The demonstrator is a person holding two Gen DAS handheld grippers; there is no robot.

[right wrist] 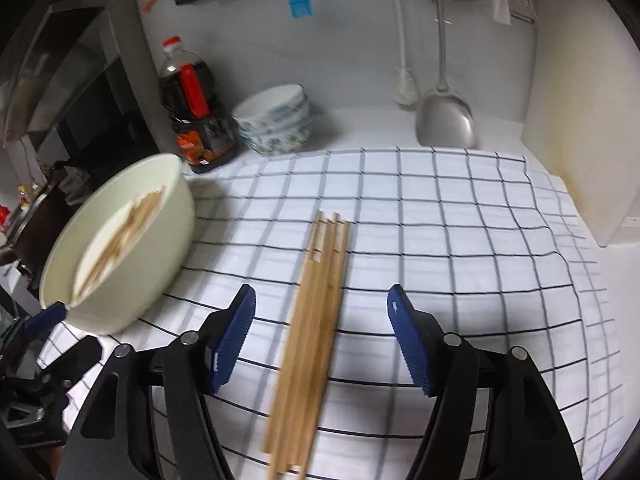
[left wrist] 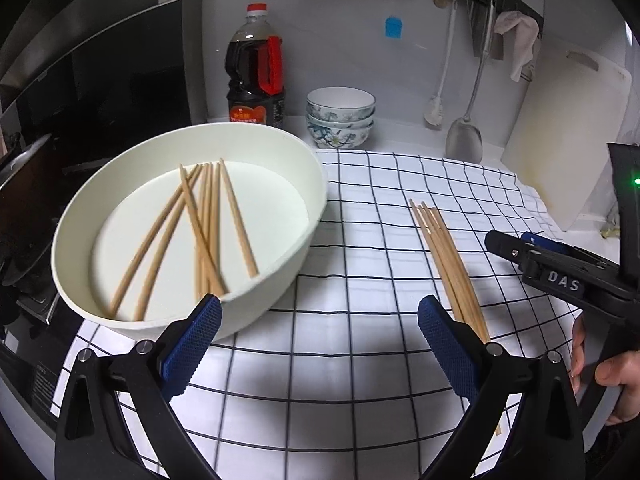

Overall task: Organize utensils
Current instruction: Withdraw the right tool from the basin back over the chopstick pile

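The left tongs (left wrist: 320, 320) stood wide open over the checked cloth (left wrist: 360, 264) on the counter, with nothing between the blue pads; the left pad (left wrist: 192, 348) hung just in front of the near rim of the white basin (left wrist: 316, 200), though whether it touched the rim could not be told. Inside the basin lay a loose, crossed heap of wooden chopsticks (left wrist: 208, 232), their tips fanned toward the back wall. To the right of the basin, well apart from it, a neat bundle of chopsticks (left wrist: 448, 264) lay flat on the cloth, its near end passing behind the left tongs' right pad.

The right tongs (right wrist: 322, 336) were also open, the pads spread on either side of that same bundle (right wrist: 316, 320) without pressing on it; the sticks lay on the cloth between the pads, clear of both. A hand (left wrist: 612, 376) gripped the handle of the right tongs at the edge of the left view.

Behind the cloth, against the wall, stood a dark sauce bottle (left wrist: 256, 72) with a red handle and cap, a stack of patterned bowls (left wrist: 340, 116) beside it, a hanging metal spatula (left wrist: 464, 136), a white brush (left wrist: 436, 108) and a white cutting board (left wrist: 568, 140) leaning at the right
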